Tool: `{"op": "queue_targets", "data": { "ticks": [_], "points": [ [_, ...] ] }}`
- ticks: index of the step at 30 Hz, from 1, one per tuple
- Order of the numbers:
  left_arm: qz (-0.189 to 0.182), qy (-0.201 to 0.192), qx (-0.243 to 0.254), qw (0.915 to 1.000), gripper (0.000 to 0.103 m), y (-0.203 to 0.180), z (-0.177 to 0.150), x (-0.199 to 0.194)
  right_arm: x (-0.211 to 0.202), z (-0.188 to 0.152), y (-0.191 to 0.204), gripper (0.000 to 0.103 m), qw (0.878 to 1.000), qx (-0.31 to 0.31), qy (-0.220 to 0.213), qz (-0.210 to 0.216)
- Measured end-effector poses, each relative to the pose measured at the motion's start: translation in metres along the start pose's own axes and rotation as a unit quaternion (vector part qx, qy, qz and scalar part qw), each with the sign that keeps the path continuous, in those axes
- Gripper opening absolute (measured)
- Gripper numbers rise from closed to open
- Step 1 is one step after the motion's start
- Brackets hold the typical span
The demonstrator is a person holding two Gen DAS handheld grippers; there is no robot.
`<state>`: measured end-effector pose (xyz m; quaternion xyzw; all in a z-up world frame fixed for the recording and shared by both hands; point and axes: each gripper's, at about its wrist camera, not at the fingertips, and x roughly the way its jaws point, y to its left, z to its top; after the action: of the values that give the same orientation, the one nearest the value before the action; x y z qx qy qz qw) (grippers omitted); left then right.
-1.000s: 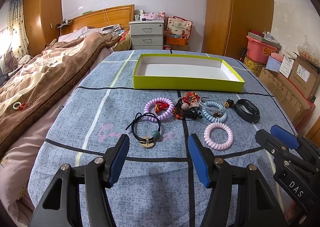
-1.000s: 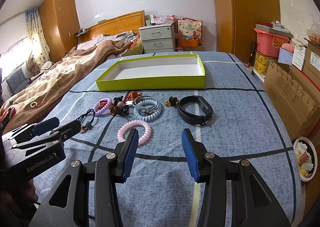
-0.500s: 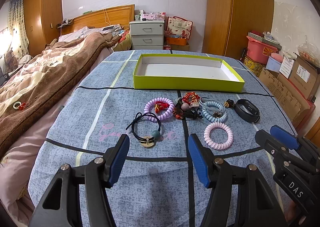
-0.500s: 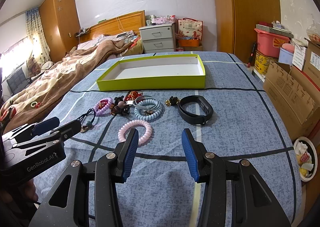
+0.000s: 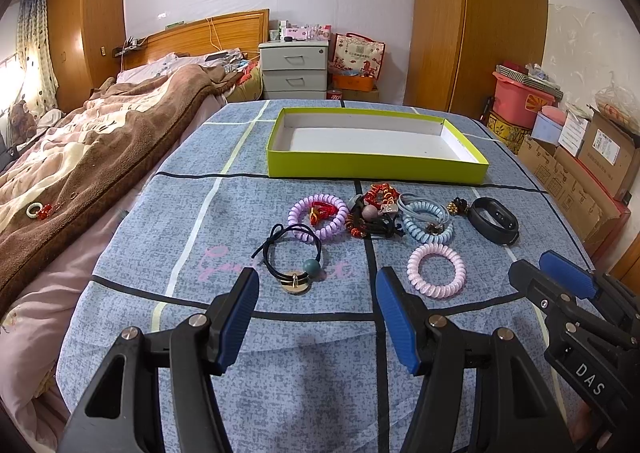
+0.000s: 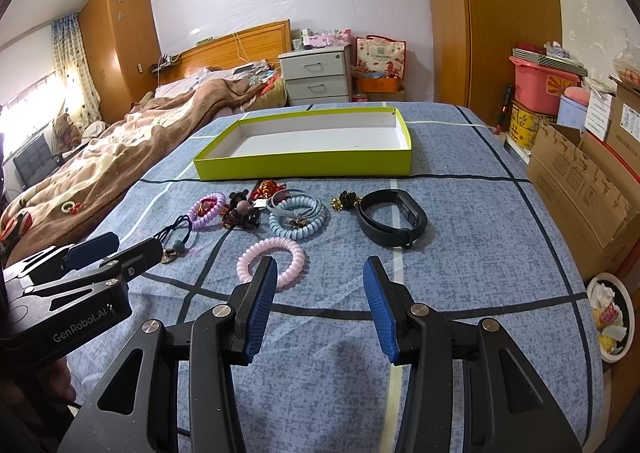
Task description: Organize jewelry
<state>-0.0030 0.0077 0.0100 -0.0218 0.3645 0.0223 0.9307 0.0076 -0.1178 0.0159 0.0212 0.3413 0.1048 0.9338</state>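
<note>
A lime-green shallow box (image 5: 376,167) (image 6: 304,165) lies empty at the far side of the blue bedspread. In front of it lie a purple coil band (image 5: 319,216), a black cord tie with a teal bead (image 5: 294,253), a red-and-black charm heap (image 5: 372,213), a light-blue coil band (image 5: 427,218), a pink coil band (image 5: 436,270) (image 6: 271,262) and a black wristband (image 5: 494,220) (image 6: 391,218). My left gripper (image 5: 316,305) stands open just short of the cord tie. My right gripper (image 6: 320,293) is open beside the pink band, nothing between its fingers.
A brown blanket (image 5: 80,157) covers the bed at left, with a small ring on it (image 5: 38,210). Cardboard boxes (image 6: 580,181) and a bin (image 6: 612,317) stand off the right edge. Grey drawers (image 5: 294,67) and a wardrobe (image 5: 480,21) stand behind.
</note>
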Motion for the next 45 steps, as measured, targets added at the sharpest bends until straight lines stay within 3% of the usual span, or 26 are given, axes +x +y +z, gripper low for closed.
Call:
{"op": "queue_targets", "data": {
  "ticks": [25, 30, 35, 39, 45],
  "points": [
    [0.000, -0.001, -0.001, 1.0000, 0.063, 0.002, 0.000, 0.000, 0.000, -0.001, 0.001, 0.046, 1.000, -0.001, 0.001, -0.001],
    [-0.017, 0.013, 0.000, 0.9998, 0.063, 0.010, 0.001, 0.006, 0.008, 0.001, -0.002, 0.046, 1.000, 0.009, 0.016, 0.014],
    [-0.058, 0.029, -0.028, 0.9975, 0.063, 0.034, 0.001, 0.016, 0.027, 0.005, -0.005, 0.046, 0.998, 0.013, 0.051, 0.035],
    [-0.041, 0.037, -0.012, 0.9984, 0.063, 0.048, 0.004, 0.027, 0.042, 0.011, -0.004, 0.046, 0.996, 0.018, 0.073, 0.049],
    [-0.070, 0.064, -0.034, 0.9949, 0.063, 0.069, 0.000, 0.042, 0.053, 0.017, 0.005, 0.046, 0.994, -0.005, 0.092, 0.052]
  ]
}}
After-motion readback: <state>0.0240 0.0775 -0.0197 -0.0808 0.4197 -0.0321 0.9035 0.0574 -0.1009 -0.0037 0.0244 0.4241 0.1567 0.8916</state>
